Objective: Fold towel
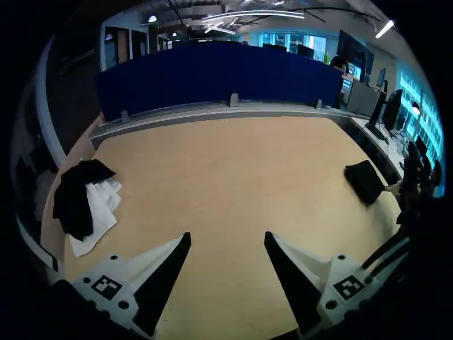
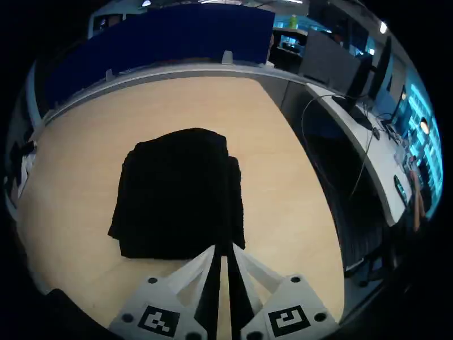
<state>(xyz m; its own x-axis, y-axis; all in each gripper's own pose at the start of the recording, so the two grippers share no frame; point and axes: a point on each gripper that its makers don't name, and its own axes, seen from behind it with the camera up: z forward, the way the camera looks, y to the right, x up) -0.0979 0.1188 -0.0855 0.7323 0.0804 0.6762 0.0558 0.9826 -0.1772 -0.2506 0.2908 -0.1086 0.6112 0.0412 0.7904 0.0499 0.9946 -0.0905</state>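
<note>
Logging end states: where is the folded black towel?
The folded black towel lies on the wooden table directly in front of the right gripper; the left gripper view shows it near the table's right edge.

We record the desk (image 1: 226,170) as a light tan wood tone with no visible pattern. The towel (image 2: 178,192) is plain black throughout. At the left side of the desk in the left gripper view, the cloth pile (image 1: 85,198) combines a black piece with white pieces. The partition (image 1: 215,73) behind the desk is deep blue, and the rail (image 1: 226,110) along its foot is grey. On the left gripper (image 1: 226,241) and the right gripper (image 2: 223,252) we note white bodies, black fingers (image 1: 170,266) and a black-and-white square marker (image 1: 107,286) on each side. The side desk (image 2: 362,147) is white. The windows (image 1: 422,107) glow cyan.
</note>
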